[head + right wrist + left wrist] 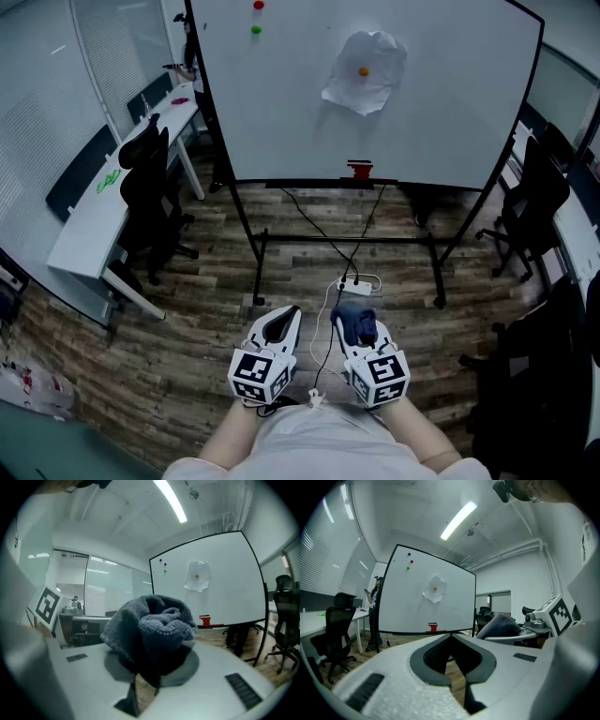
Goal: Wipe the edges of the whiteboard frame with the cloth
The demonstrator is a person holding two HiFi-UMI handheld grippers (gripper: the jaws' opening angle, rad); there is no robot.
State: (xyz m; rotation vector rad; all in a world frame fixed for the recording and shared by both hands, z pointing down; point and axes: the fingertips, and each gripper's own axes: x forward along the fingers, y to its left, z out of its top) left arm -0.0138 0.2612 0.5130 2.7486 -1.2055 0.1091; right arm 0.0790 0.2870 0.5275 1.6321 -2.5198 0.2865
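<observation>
A large whiteboard [375, 84] in a black frame [211, 103] stands on a wheeled stand ahead of me. A white sheet [366, 70] is pinned on it by an orange magnet, and a red eraser [360, 170] rests on its tray. My right gripper [357, 330] is shut on a bunched dark blue cloth [356, 323], which bulges over the jaws in the right gripper view [150, 630]. My left gripper [281, 326] is shut with nothing in it; its jaw tips meet in the left gripper view [451, 634]. Both grippers hang low, well short of the board.
A white desk [122, 187] with black chairs [150, 192] lines the left side. More chairs [539, 202] stand at the right. A power strip [356, 284] and its cables lie on the wood floor under the board. A person [375, 611] stands beyond the board's left edge.
</observation>
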